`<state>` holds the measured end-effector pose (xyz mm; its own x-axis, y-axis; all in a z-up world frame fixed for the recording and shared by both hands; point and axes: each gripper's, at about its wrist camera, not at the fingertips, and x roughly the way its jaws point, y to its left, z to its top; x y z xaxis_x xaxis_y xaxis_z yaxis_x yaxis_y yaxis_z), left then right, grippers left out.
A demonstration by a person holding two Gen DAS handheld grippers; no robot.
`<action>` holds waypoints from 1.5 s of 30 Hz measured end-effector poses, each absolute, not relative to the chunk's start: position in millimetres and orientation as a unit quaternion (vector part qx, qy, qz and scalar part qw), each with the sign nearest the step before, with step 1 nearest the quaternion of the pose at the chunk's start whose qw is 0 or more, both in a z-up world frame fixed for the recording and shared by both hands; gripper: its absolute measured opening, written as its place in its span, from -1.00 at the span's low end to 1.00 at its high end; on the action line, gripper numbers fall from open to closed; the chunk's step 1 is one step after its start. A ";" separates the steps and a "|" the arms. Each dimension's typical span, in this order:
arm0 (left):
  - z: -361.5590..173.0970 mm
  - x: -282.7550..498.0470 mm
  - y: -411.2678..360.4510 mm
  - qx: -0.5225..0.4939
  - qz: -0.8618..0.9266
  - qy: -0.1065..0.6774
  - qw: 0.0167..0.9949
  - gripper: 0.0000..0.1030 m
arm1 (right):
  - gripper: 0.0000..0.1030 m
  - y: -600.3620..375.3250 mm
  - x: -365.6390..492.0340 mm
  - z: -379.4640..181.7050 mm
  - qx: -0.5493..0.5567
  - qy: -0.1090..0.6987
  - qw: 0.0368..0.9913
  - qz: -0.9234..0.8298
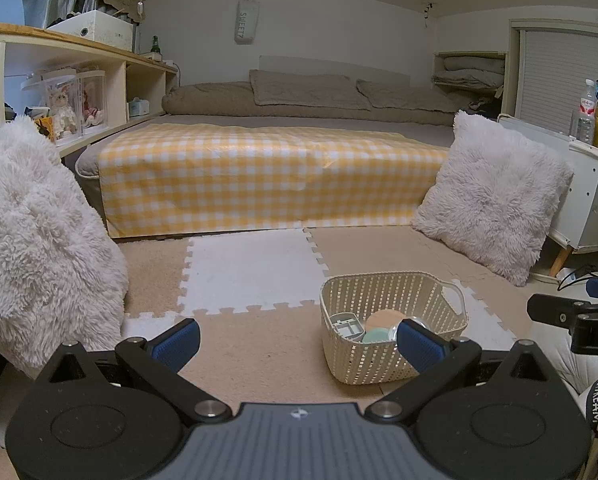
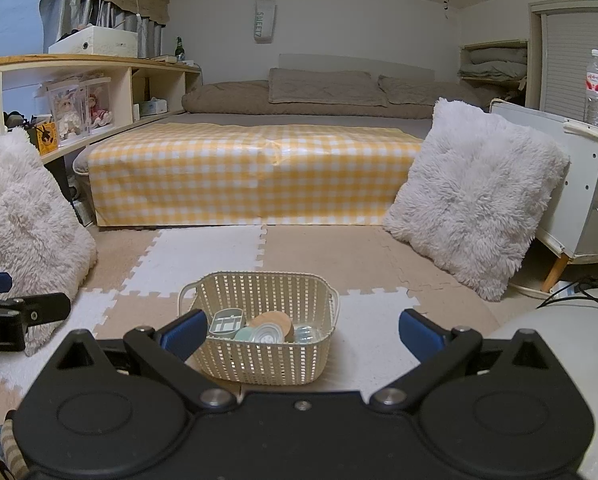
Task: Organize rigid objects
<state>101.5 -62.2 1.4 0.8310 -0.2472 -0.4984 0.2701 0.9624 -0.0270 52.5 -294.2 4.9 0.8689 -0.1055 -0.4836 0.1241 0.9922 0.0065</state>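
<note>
A cream woven plastic basket [image 1: 383, 292] [image 2: 259, 364] stands on the foam floor mat. It holds a grey divided tray [image 2: 227, 323], a wooden round lid [image 2: 275, 320], a mint round tin [image 2: 264, 335] and a clear lid [image 2: 307, 334]. My left gripper [image 1: 299, 344] is open and empty, low over the mat, left of the basket. My right gripper [image 2: 303, 332] is open and empty, just in front of the basket. Each gripper shows at the edge of the other's view.
A low bed with a yellow checked cloth [image 1: 267, 184] fills the back. Fluffy white cushions lean at left [image 1: 39, 248] and right [image 1: 495, 196]. A wooden shelf [image 1: 99, 80] runs along the left wall. A white cabinet with bottles [image 1: 595, 112] stands at the right.
</note>
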 end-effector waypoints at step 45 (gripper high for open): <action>-0.5 99.6 -62.4 0.022 -0.138 0.258 0.956 1.00 | 1.00 -292.4 51.7 5.2 0.018 0.248 0.967 -0.059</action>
<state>99.6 -62.4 -0.5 0.8287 -0.2525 -0.4994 0.2747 0.9610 -0.0300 51.7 -292.4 5.2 0.8697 -0.1046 -0.4823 0.1226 0.9924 0.0059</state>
